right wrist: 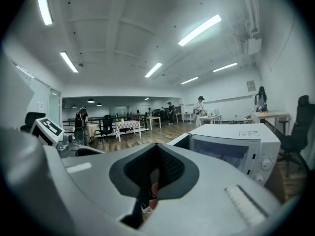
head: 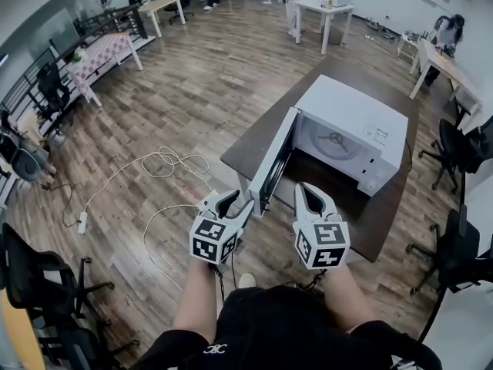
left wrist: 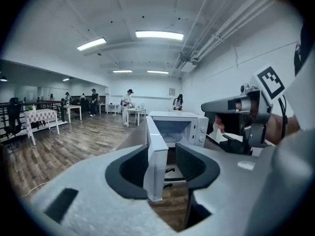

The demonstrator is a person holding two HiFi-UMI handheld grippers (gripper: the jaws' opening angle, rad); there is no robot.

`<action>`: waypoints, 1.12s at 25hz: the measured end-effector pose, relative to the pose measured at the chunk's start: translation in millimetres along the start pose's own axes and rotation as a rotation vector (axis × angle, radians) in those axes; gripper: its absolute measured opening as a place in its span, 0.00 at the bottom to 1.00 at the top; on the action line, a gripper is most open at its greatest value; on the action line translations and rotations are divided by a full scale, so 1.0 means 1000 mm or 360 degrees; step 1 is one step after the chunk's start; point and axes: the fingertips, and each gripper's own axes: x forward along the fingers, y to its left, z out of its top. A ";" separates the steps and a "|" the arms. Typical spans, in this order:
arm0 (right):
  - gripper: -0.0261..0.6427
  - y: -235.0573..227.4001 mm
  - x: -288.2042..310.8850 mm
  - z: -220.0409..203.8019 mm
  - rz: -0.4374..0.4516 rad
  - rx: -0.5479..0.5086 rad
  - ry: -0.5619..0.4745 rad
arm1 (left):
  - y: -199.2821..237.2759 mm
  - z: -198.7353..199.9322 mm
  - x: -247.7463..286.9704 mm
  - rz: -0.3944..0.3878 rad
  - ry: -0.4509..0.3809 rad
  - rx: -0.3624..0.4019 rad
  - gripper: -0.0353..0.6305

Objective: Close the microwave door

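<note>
**A:** Where does everything stand?

**B:** The dark table (head: 248,143) is at twelve o'clock, with the white microwave (head: 356,120) on it toward one o'clock. Its door (head: 271,164) stands wide open, swung out toward six o'clock.

**A:** So nothing is closed yet?

**B:** No. The left gripper (head: 233,205) has its jaws apart astride the door's free edge, seemingly not pressing. The right gripper (head: 312,199), at five o'clock of the door, has its jaws together and is empty. The whole swing is still to do.

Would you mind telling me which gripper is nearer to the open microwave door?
Left. The left gripper has its open jaws astride the free edge of the microwave door; the right gripper hangs to the door's right, before the microwave cavity, clear of it.
</note>
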 end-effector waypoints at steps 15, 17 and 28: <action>0.05 -0.001 0.031 -0.012 -0.0287 0.0024 0.0056 | 0.035 -0.042 0.047 -0.0250 0.0227 0.0126 0.33; 0.05 -0.004 0.031 -0.013 -0.0331 0.0033 0.0060 | 0.035 -0.044 0.051 -0.0294 0.0235 0.0136 0.33; 0.05 -0.015 0.014 -0.030 -0.0565 0.0044 0.0099 | 0.000 -0.045 0.069 -0.0695 0.0220 0.0243 0.36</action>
